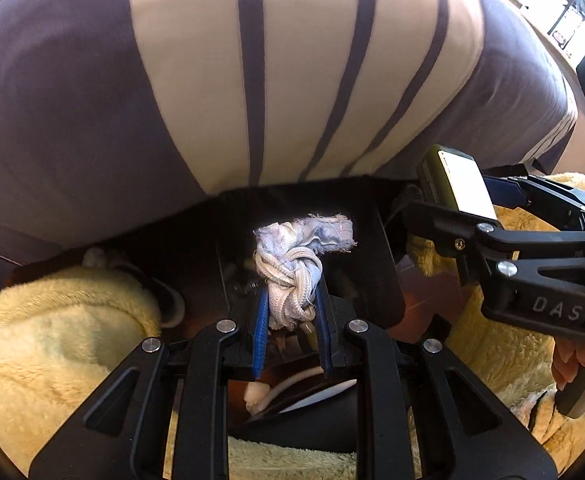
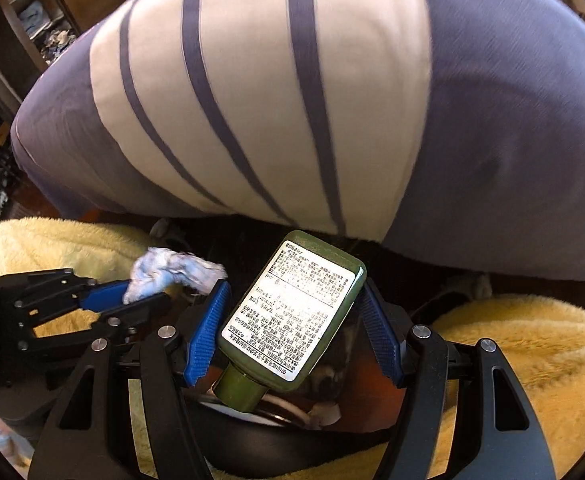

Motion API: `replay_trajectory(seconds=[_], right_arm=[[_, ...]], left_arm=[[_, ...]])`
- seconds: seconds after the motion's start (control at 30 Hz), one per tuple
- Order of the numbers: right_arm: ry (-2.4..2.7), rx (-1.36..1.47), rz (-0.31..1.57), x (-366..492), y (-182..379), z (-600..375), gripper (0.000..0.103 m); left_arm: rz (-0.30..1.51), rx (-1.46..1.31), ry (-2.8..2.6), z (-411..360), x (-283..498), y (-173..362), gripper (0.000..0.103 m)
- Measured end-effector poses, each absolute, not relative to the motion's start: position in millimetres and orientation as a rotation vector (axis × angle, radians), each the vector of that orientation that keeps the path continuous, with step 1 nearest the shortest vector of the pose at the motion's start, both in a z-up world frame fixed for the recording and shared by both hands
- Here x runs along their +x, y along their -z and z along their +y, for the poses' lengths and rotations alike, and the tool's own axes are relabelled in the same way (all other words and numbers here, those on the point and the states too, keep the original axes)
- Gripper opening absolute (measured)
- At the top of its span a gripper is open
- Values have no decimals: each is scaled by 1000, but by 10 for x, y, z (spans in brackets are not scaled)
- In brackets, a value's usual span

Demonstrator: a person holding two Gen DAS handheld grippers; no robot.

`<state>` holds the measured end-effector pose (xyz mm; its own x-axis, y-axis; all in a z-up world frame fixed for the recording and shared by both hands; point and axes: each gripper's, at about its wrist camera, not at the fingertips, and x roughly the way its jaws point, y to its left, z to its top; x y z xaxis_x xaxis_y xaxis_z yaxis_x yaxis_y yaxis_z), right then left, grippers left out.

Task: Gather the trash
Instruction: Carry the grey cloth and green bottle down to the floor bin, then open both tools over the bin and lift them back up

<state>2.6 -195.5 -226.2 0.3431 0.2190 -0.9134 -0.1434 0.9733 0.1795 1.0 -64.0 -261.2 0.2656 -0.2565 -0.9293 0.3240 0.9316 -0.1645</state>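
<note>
My left gripper (image 1: 292, 292) is shut on a knotted white and pale-blue rag (image 1: 292, 264), whose frayed end sticks out past the blue pads. My right gripper (image 2: 294, 286) is shut on a flat green bottle (image 2: 292, 312) with a white printed label, cap toward the camera. Both point steeply down, side by side. In the left wrist view the right gripper (image 1: 452, 204) and the bottle (image 1: 458, 184) are at the right. In the right wrist view the left gripper (image 2: 148, 294) and the rag (image 2: 172, 274) are at the left. Below both lies a dark round container (image 2: 292, 448).
A bed with a grey and cream striped cover (image 1: 252, 80) fills the upper half of both views. Fluffy yellow fabric (image 1: 52, 340) lies left and right of the dark container (image 1: 292, 428). A person's hand (image 1: 572, 364) grips the right handle. Shelves (image 2: 36, 20) stand far left.
</note>
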Motion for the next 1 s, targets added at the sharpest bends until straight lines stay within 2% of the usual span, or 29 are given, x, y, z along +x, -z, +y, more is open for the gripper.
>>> replay_trajectory(seconds=[0.27,0.47,0.57,0.7,0.9,1.0], right_arm=[[-239,100,1268,126,2497,-1972,66],[-243,120,1282,187,2574,-2022,69],[-238,130,1270,198,2562,-2066,76],[-221,135,1249,170,2474,-2059,81],[-154,93,1173,124,2225,-2129,92],[-139,102,1122,98,2038,-2201,94]], left_arm=[[1308,35,394,-607,98,2788,19],[1334,32,393,-601,128,2842,24],[1328,25,378,-575,126,2825,34],[1300,24,356,-528,115,2747,59],[1233,42,328,-486,91,2513,87],[1181,50,321,-459,79,2321,95]])
